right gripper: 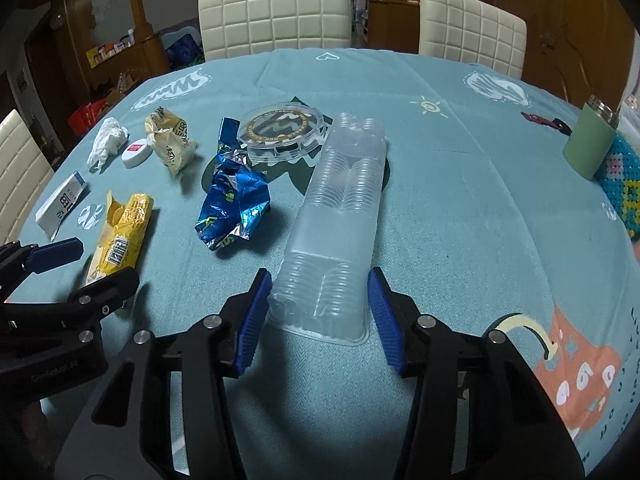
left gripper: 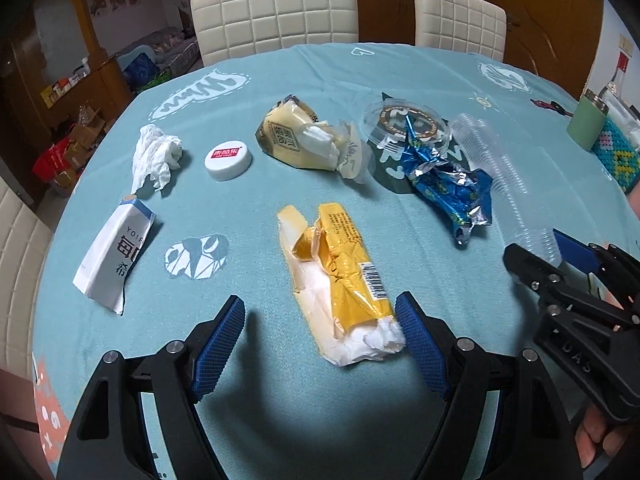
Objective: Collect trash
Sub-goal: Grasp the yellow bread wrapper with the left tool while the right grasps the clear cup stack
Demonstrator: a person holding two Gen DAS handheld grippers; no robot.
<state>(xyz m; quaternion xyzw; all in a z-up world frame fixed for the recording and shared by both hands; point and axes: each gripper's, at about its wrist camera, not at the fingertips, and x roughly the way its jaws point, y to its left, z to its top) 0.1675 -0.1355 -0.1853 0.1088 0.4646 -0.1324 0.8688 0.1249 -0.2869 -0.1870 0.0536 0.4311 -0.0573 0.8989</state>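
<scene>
Two handheld grippers are seen over a teal tablecloth strewn with trash. A long clear plastic tray lies bracketed at its near end by the right gripper; the jaws are set at both sides, the left pad beside its wall, with contact not confirmed. A yellow wrapper lies between the spread, released jaws of the left gripper. A crumpled blue foil wrapper, round clear lid, white cap and tissue are noted apart.
</scene>
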